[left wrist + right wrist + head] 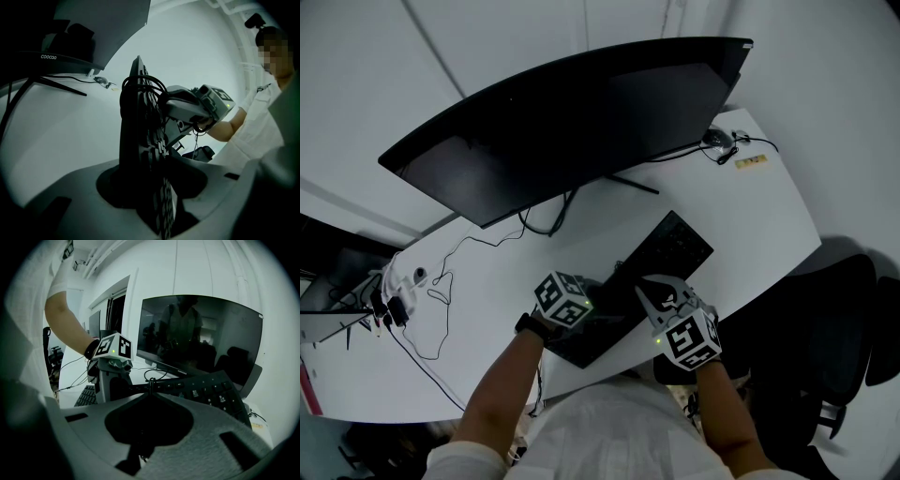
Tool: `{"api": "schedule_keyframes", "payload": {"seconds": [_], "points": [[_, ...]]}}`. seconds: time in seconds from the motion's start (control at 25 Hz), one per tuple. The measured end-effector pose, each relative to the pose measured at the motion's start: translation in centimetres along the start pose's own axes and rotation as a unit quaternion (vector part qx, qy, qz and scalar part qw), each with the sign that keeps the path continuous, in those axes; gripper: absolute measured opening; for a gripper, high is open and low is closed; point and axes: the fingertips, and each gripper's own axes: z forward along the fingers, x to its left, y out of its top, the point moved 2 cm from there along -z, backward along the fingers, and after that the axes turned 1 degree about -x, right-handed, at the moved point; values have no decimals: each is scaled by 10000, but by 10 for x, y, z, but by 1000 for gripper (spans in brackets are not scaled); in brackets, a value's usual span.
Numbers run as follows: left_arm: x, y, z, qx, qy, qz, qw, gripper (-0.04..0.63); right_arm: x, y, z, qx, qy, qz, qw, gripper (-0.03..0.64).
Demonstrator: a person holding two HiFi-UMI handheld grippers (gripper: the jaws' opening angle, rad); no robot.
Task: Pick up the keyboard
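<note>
The black keyboard lies slantwise on the white desk, in front of the curved monitor. My left gripper is at its near left end. In the left gripper view the keyboard stands on edge between the jaws of that gripper, which close on both its faces. A black cable loops round it. My right gripper is at the keyboard's near edge. In the right gripper view this gripper is pinched together on that edge, with a small cable loop at its tips, and the keys spread beyond.
Thin cables and small devices lie at the desk's left end, and another cable and plug at its far right corner. A dark office chair stands right of the desk. The monitor's stand foot sits just behind the keyboard.
</note>
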Motion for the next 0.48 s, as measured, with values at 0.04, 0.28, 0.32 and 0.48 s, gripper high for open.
{"api": "schedule_keyframes", "payload": {"seconds": [0.04,0.28,0.32,0.48], "points": [[0,0,0,-4,-48,-20,10000,175,0,0,0,4,2,2,10000,21],[-2,0,2,-4,-221,-154,9996,144,0,-1,0,-13,-1,-5,10000,21],[-2,0,2,5,-236,-168,9996,138,0,-1,0,-2,-11,-1,10000,21],[-4,1,4,31,-277,-202,9994,123,-1,-2,-3,14,-34,9,10000,21]]}}
